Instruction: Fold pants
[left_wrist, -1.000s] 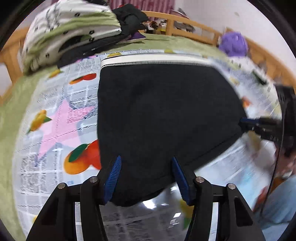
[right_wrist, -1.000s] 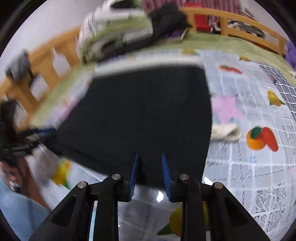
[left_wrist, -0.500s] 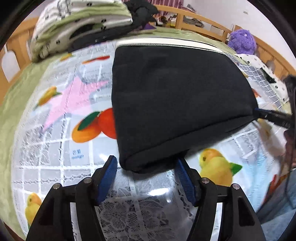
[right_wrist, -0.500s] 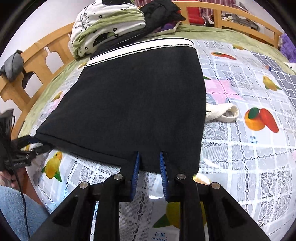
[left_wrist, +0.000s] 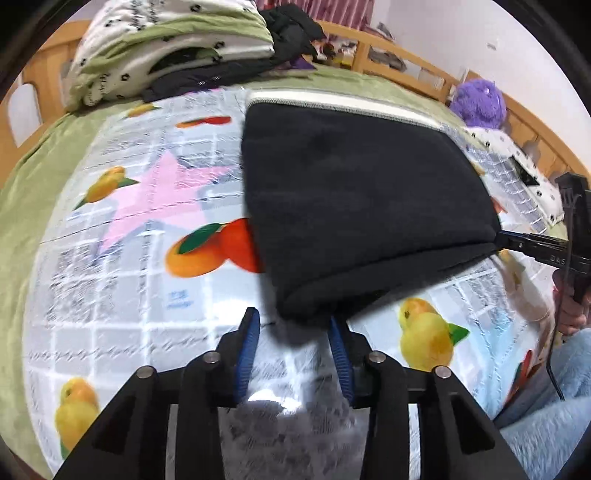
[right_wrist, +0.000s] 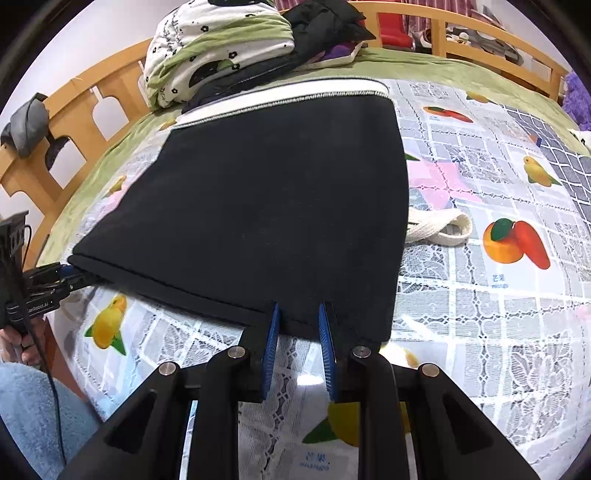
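Had narrowed the left gripper since half a second before, and pulled it back a little from the cloth. Left its blue ribbed pads parted around a moderate gap, holding nothing. Found the near corner of the black folded pants right at the mouth of that gap, close to the right-hand pad. Saw much motion blur in the left wrist view.

Kept the right gripper much as it was, closed to a narrow gap. Caught the folded near edge of the pants between its pads, filling the gap, apparently pinched there.

Lay the pants flat on the fruit-printed lace bedcover, white waistband at the far end and folded edge toward the grippers. Held the two grippers at opposite near corners, each visible at the edge of the other's view.

Noted a cream woven strap poking out from under the pants' right side, touching them. Noted a pile of white-and-green flowered bedding with dark clothes just beyond the waistband. Saw a purple plush toy near the wooden bed rail, well apart from the pants.
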